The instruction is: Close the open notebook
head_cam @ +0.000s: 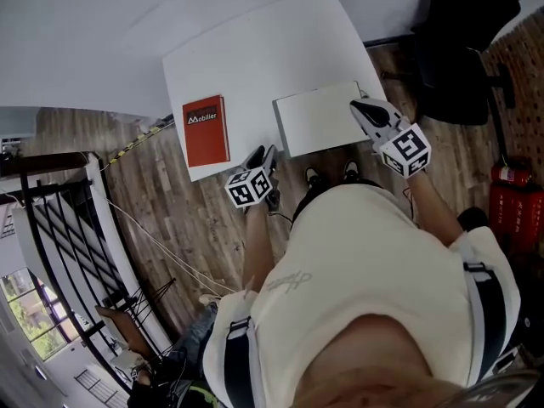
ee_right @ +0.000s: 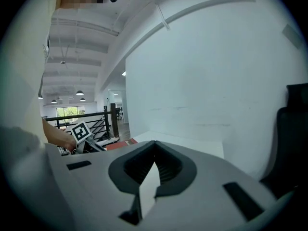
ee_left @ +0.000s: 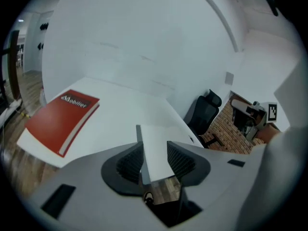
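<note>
The notebook (head_cam: 319,117) lies flat on the white table (head_cam: 255,49) with its white cover up, to the right of a red book (head_cam: 206,130). My left gripper (head_cam: 263,154) hangs at the table's near edge, below and left of the notebook, with nothing between its open jaws. In the left gripper view the notebook (ee_left: 154,138) shows through the gap of the left gripper (ee_left: 154,147), well ahead of it. My right gripper (head_cam: 357,105) sits over the notebook's near right corner. In the right gripper view the right gripper (ee_right: 155,142) has its tips together.
The red book (ee_left: 62,119) lies near the table's left edge. A black office chair (head_cam: 459,49) stands right of the table, before a brick wall with a red fire extinguisher (head_cam: 510,194). A black railing (head_cam: 51,219) runs along the left. The floor is wood.
</note>
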